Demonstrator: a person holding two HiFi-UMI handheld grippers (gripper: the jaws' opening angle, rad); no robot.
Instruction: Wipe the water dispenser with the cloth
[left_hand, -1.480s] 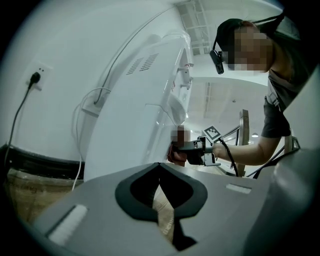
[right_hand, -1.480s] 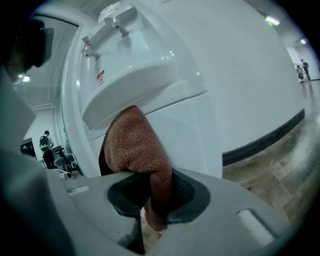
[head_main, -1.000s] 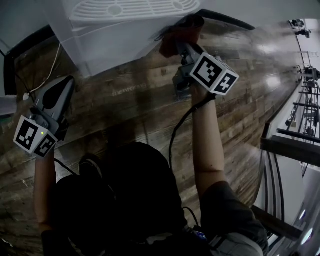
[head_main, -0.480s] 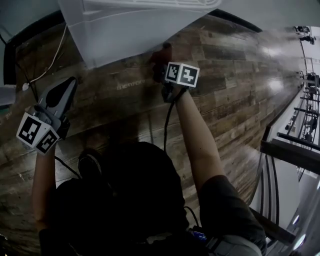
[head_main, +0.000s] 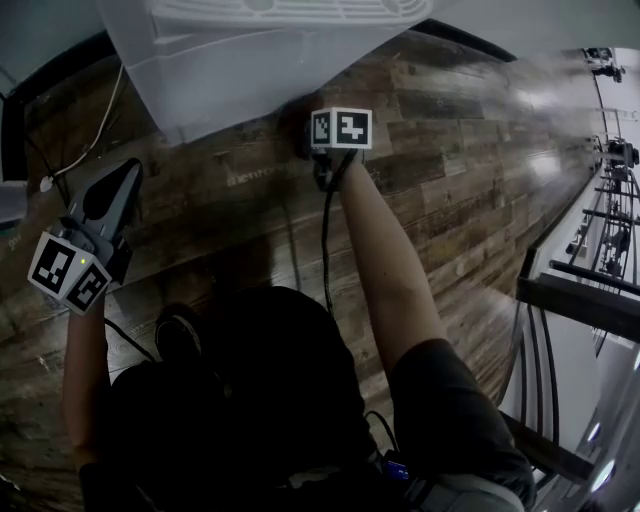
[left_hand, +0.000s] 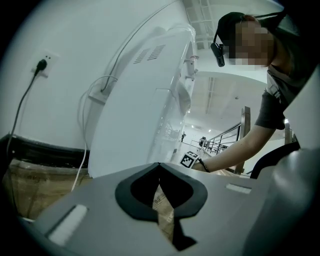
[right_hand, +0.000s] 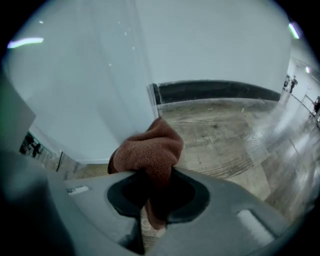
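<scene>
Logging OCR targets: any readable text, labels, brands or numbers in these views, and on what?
No text is legible.
Short white print on the floor: too blurred to read.
The left cube and right cube: square markers only, no letters.
The dispenser and cloth: no label in view.

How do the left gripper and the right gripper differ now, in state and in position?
The left gripper is shut with nothing between its fingers; the right gripper is shut on the reddish-brown cloth. The right gripper is at the bottom corner of the water dispenser; the left gripper is held apart from it, over the wooden floor. Both carry a cube with square markers.
</scene>
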